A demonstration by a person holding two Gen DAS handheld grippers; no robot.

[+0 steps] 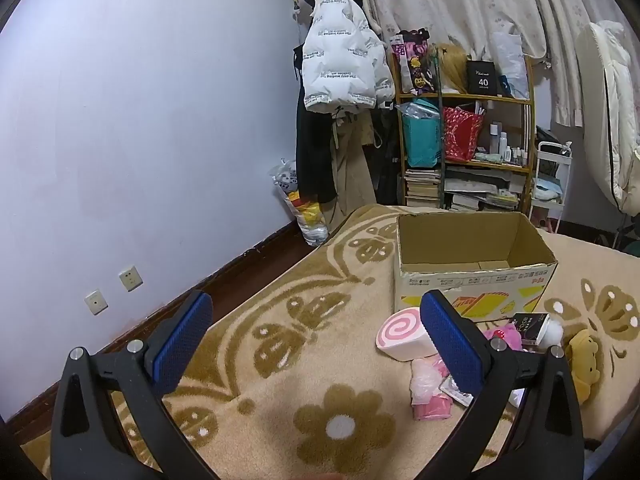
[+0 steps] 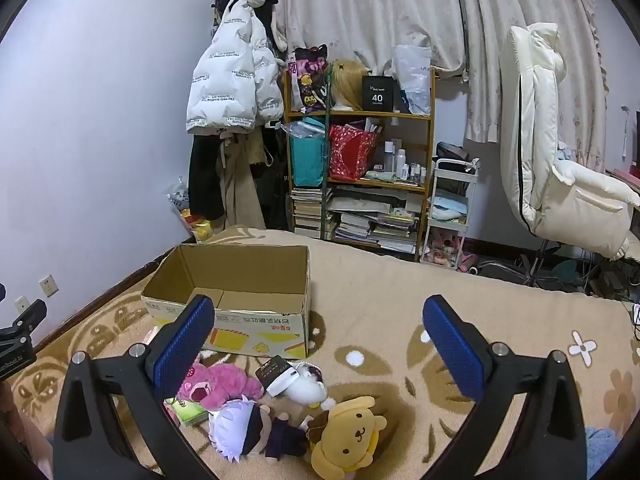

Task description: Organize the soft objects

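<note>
Left wrist view: left claw (image 1: 316, 326) spread wide, gripping nothing, hovering above the beige flower-patterned blanket (image 1: 304, 408). Just ahead of its right finger, a pink-and-white swirl-roll plush cushion (image 1: 402, 338); past that, an open brown cardboard box (image 1: 472, 264), seemingly empty. Probably light and squashy, that roll; best pinched across its thick rounded body.

Right wrist view: right claw (image 2: 319, 330) likewise spread, nothing between the pads. Below and between the fingers, a yellow floppy-eared plush dog (image 2: 352, 438), a white-haired plush doll in dark clothes (image 2: 248, 430), a magenta plush bear (image 2: 218, 386) near the left finger, a small white plush toy (image 2: 306, 388). Ahead and left, the same box. All likely soft, light, compressible; firm squeeze on torso or head, not on limp limbs.
</note>
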